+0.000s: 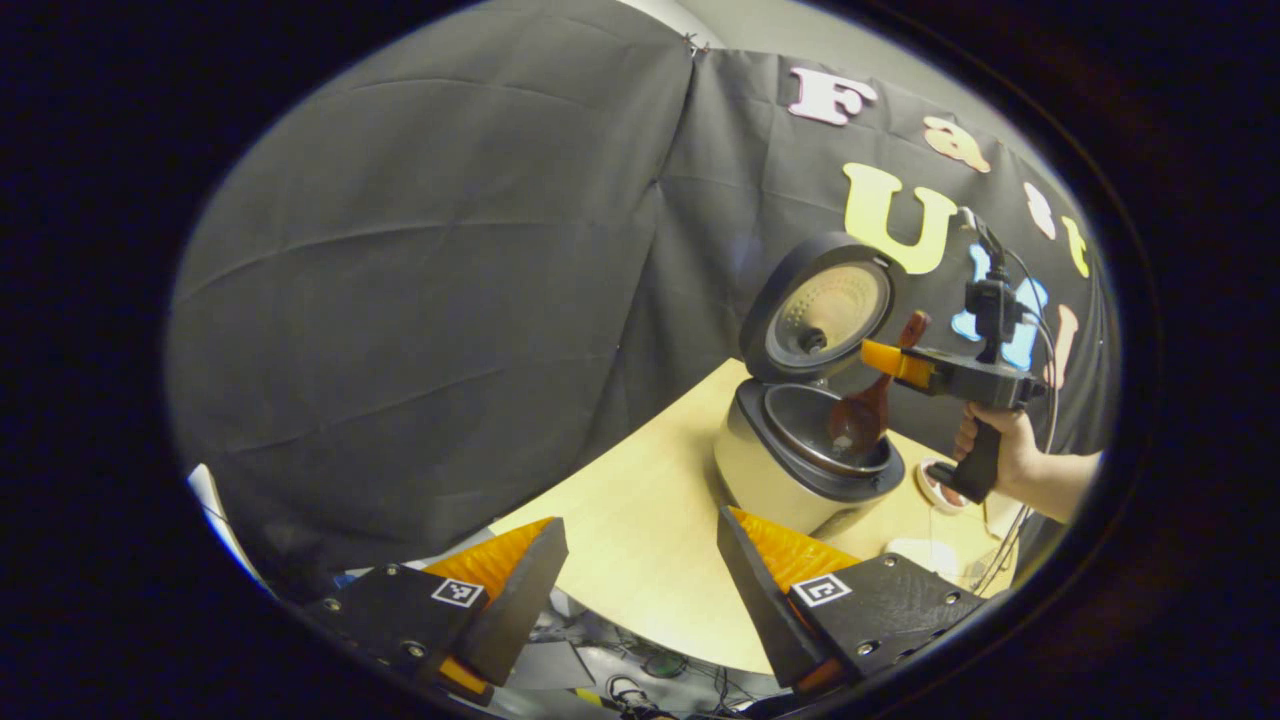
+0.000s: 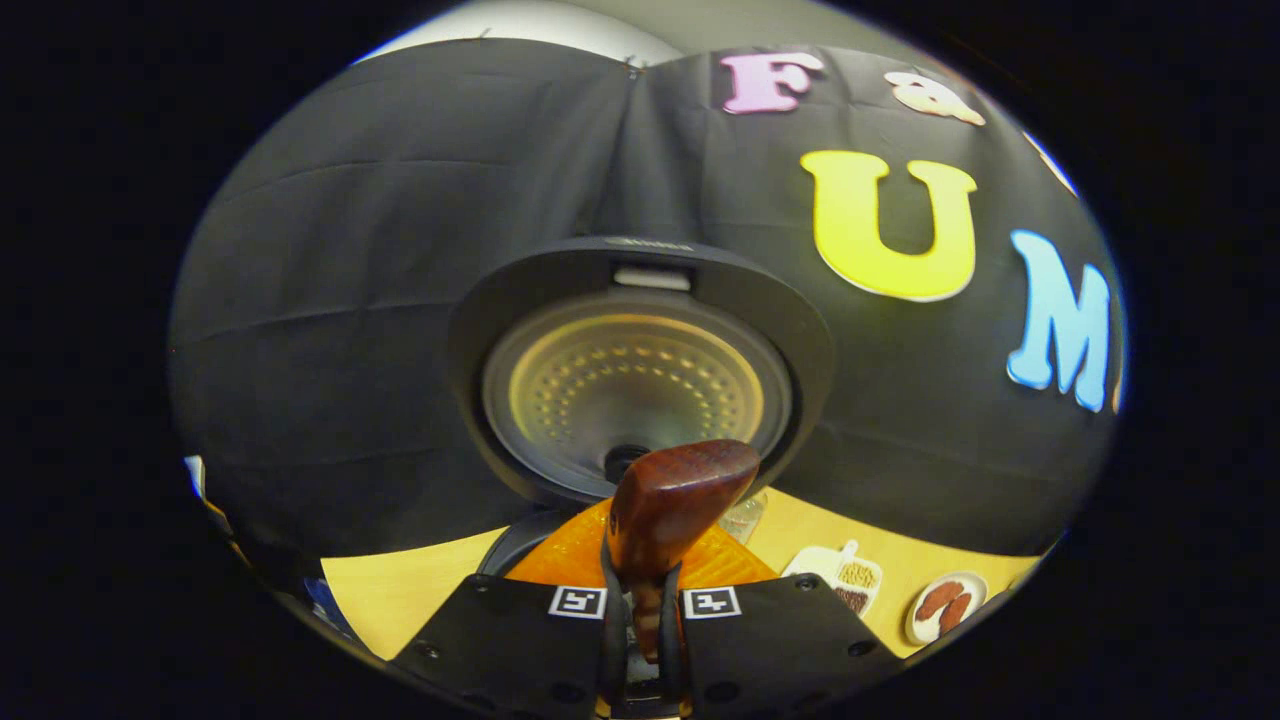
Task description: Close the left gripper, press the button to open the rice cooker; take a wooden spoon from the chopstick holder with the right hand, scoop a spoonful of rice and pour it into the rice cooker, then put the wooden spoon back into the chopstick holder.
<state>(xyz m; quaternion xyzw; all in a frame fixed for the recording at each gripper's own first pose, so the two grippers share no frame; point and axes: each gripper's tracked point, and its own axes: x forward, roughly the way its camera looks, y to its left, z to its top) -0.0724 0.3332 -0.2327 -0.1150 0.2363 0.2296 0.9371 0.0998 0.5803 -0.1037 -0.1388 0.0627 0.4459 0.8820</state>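
wooden spoon [image 1: 862, 412]: reddish-brown, glossy, bowl down inside open rice cooker [image 1: 800, 470] | right gripper [image 2: 640, 610] fingers clamp handle | left gripper [image 1: 640, 590] fingers wide

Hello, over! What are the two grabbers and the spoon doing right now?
Left gripper open, back off the table. Right gripper shut on wooden spoon, bowl down in open rice cooker. Nothing in the way.
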